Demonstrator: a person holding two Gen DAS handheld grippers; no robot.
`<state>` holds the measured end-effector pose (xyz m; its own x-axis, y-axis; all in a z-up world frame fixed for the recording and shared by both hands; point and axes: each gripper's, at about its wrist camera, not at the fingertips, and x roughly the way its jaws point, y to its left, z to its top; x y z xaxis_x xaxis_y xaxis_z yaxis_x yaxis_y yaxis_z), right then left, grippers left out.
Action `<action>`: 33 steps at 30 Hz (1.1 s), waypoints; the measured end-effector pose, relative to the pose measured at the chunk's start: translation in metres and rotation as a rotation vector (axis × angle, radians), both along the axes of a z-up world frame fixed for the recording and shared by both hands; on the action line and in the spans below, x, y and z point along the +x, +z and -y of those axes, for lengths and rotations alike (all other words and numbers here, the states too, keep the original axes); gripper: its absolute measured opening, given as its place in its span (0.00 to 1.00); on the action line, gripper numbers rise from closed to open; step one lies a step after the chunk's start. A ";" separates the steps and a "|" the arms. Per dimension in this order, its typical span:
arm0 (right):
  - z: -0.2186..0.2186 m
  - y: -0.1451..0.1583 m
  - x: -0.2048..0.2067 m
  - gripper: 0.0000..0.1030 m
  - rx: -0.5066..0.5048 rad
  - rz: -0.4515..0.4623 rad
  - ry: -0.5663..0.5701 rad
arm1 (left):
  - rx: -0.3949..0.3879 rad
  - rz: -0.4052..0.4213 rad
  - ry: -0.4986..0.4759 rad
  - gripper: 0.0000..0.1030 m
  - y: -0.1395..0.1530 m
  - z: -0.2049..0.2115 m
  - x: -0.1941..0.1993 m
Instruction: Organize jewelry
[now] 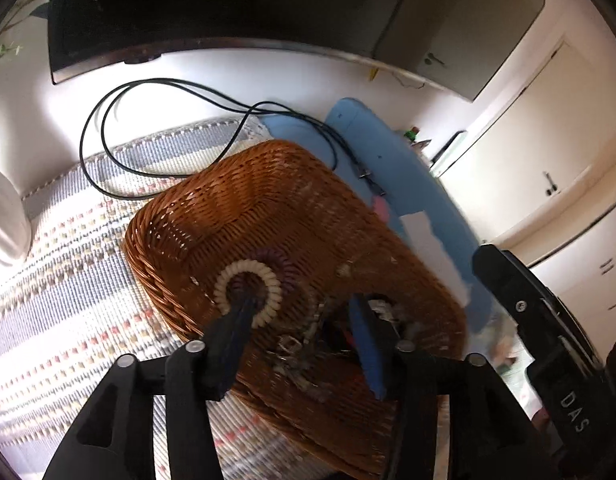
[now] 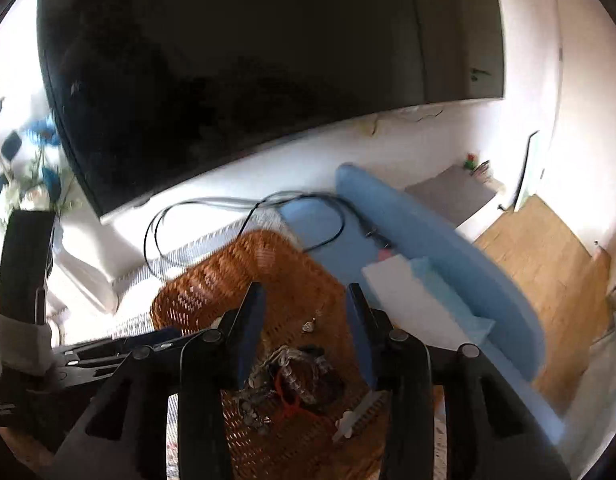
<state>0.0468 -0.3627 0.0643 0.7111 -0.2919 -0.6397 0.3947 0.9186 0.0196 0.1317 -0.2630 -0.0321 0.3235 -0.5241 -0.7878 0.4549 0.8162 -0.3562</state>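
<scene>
With both grippers, left [image 1: 304, 320] and right [image 2: 304, 328], spread and empty over the brown woven wicker basket [image 1: 268, 200], single one piece from the tangled jewelry heap [image 2: 292, 380]; pinch it cleanly.

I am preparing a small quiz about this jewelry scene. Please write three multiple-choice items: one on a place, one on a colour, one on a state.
1. Where does the jewelry pile lie?
A. in the wicker basket
B. on the blue board
C. on the striped mat

2. What colour is the cable behind the basket?
A. red
B. black
C. yellow

3. How is the right gripper?
A. shut on a necklace
B. shut on a comb
C. open, holding nothing

Answers:
1 A, the tangled pieces rest on the woven bottom.
2 B, it loops dark over the white surface.
3 C, its blue pads stand apart above the pile, with nothing pressed between them.
</scene>
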 end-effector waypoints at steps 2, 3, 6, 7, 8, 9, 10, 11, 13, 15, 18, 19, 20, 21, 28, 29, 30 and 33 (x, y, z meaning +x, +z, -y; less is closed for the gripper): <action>-0.005 0.014 -0.002 0.55 -0.048 -0.006 -0.014 | 0.027 0.014 0.019 0.54 0.009 -0.002 -0.002; -0.008 0.021 -0.002 0.58 -0.079 -0.024 -0.015 | 0.055 0.023 0.032 0.54 0.013 -0.003 -0.003; -0.013 0.034 -0.001 0.61 -0.120 -0.081 -0.024 | 0.138 0.016 0.036 0.54 0.023 -0.004 -0.006; -0.013 0.035 -0.001 0.61 -0.119 -0.105 -0.038 | 0.161 0.016 0.036 0.54 0.024 -0.003 -0.008; -0.013 0.036 0.000 0.62 -0.111 -0.134 -0.057 | 0.186 0.026 0.046 0.54 0.027 -0.003 -0.011; -0.011 0.036 0.000 0.62 -0.088 -0.165 -0.074 | 0.204 0.041 0.057 0.54 0.030 -0.003 -0.016; -0.008 0.036 0.000 0.62 -0.063 -0.188 -0.084 | 0.218 0.054 0.060 0.54 0.032 -0.003 -0.019; -0.006 0.035 -0.002 0.62 -0.043 -0.204 -0.090 | 0.230 0.067 0.062 0.54 0.034 -0.003 -0.023; -0.003 0.034 -0.006 0.62 -0.019 -0.231 -0.106 | 0.241 0.085 0.064 0.54 0.041 -0.003 -0.028; 0.001 0.032 -0.010 0.62 -0.008 -0.250 -0.123 | 0.228 0.088 0.063 0.54 0.049 -0.003 -0.034; 0.004 0.031 -0.016 0.61 0.025 -0.268 -0.135 | 0.212 0.084 0.065 0.54 0.059 -0.004 -0.040; 0.004 0.031 -0.017 0.62 0.032 -0.271 -0.139 | 0.208 0.092 0.066 0.55 0.061 -0.003 -0.042; 0.005 0.031 -0.019 0.61 0.038 -0.270 -0.145 | 0.203 0.103 0.065 0.61 0.064 -0.004 -0.044; 0.006 0.032 -0.020 0.61 0.045 -0.269 -0.153 | 0.202 0.106 0.066 0.64 0.064 -0.004 -0.045; 0.008 0.031 -0.022 0.62 0.047 -0.276 -0.161 | 0.246 0.099 0.131 0.65 0.058 -0.012 -0.041; 0.008 0.031 -0.022 0.62 0.047 -0.277 -0.163 | 0.265 0.100 0.145 0.65 0.056 -0.013 -0.040; 0.009 0.031 -0.023 0.62 0.049 -0.276 -0.164 | 0.283 0.100 0.152 0.65 0.055 -0.013 -0.039; 0.009 0.031 -0.024 0.62 0.054 -0.274 -0.167 | 0.328 0.092 0.174 0.65 0.048 -0.015 -0.037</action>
<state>0.0225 -0.3722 0.0951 0.4557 -0.3504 -0.8182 0.5368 0.8415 -0.0614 0.0948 -0.2484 0.0156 0.4629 -0.1796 -0.8680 0.3171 0.9480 -0.0271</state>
